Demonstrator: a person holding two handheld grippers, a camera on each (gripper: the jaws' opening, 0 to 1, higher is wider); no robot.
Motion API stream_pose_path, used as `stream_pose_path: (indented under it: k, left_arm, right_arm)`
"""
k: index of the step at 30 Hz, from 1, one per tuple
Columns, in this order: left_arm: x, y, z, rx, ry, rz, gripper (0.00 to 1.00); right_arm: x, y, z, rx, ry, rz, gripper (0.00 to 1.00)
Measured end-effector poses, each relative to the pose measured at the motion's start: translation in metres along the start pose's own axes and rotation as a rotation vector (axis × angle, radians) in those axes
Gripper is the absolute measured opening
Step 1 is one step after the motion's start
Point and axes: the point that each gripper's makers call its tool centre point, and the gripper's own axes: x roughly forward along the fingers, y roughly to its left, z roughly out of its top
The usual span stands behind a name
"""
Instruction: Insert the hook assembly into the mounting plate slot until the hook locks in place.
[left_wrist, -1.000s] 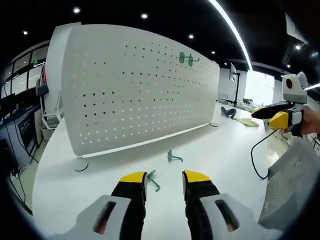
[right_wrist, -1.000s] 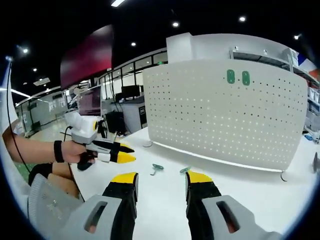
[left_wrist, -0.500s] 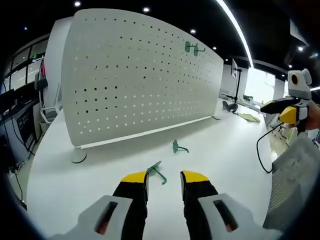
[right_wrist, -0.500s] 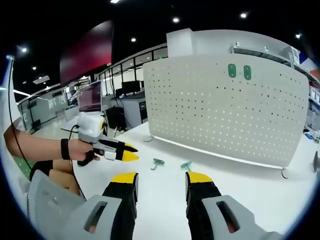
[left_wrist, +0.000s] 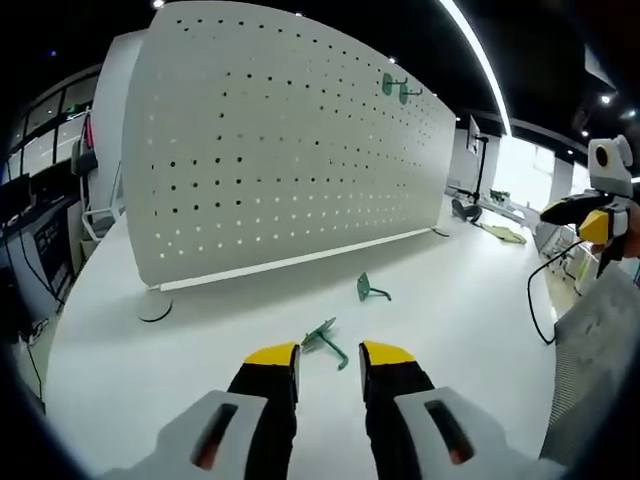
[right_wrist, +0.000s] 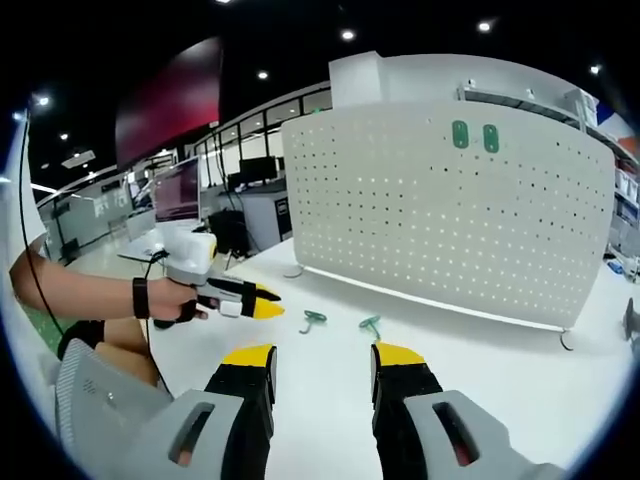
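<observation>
Left hand-held gripper (left_wrist: 328, 358) now nearer green hook (left_wrist: 326, 339), no readable writing

Both views are bright and sharp at centre — lit by small ceiling spots (right_wrist: 347, 34) and a long light strip (left_wrist: 478, 62) at upper right. The white table (left_wrist: 200, 330) shows soft shadows, and the pegboard (left_wrist: 280, 150) bows toward the edges — fisheye bending.

pegboard (left_wrist: 280, 150) top cut off, mounted hooks (left_wrist: 400, 88) tiny
</observation>
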Motion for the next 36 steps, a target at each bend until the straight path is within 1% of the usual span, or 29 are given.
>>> stream_pose_path:
  k: [3, 6, 15, 17, 19, 24, 27, 28, 31, 33, 35, 36]
  left_arm:
    - [0.008, 0.004, -0.004, 0.001, 0.008, -0.007, 0.23]
    - [0.01, 0.003, -0.004, -0.007, 0.006, -0.01, 0.24]
    - [0.025, 0.008, -0.008, -0.007, 0.014, -0.014, 0.21]
    - [0.03, 0.008, -0.008, -0.013, 0.01, -0.025, 0.21]
    - [0.033, 0.009, -0.01, -0.013, 0.02, -0.026, 0.21]
    - [0.037, 0.009, -0.013, -0.015, 0.027, -0.029, 0.2]
    - [0.04, 0.01, -0.015, -0.01, 0.034, -0.031, 0.2]
    - [0.041, 0.01, -0.016, -0.02, 0.034, -0.034, 0.2]
    - [0.043, 0.014, -0.017, -0.007, 0.035, -0.019, 0.19]
    - [0.045, 0.013, -0.016, -0.015, 0.03, -0.033, 0.19]
    - [0.047, 0.016, -0.019, 0.006, 0.049, -0.024, 0.18]
    - [0.049, 0.016, -0.019, 0.009, 0.047, -0.03, 0.17]
  right_arm:
    - [0.002, 0.0, 0.0, 0.002, 0.001, -0.003, 0.38]
    - [0.002, -0.001, -0.002, 0.005, 0.008, -0.008, 0.38]
    - [-0.001, -0.006, -0.007, 0.018, 0.021, -0.023, 0.38]
    - [0.0, -0.008, -0.009, 0.022, 0.026, -0.025, 0.38]
    - [0.001, -0.008, -0.011, 0.024, 0.031, -0.025, 0.38]
    - [0.001, -0.009, -0.012, 0.037, 0.032, -0.034, 0.38]
    - [0.001, -0.009, -0.017, 0.04, 0.044, -0.034, 0.38]
    - [0.001, -0.008, -0.018, 0.041, 0.049, -0.033, 0.38]
    - [0.001, -0.009, -0.02, 0.047, 0.053, -0.037, 0.38]
    - [0.001, -0.01, -0.021, 0.049, 0.057, -0.04, 0.38]
    - [0.001, -0.01, -0.021, 0.051, 0.058, -0.038, 0.38]
    - [0.001, -0.01, -0.022, 0.051, 0.063, -0.037, 0.38]
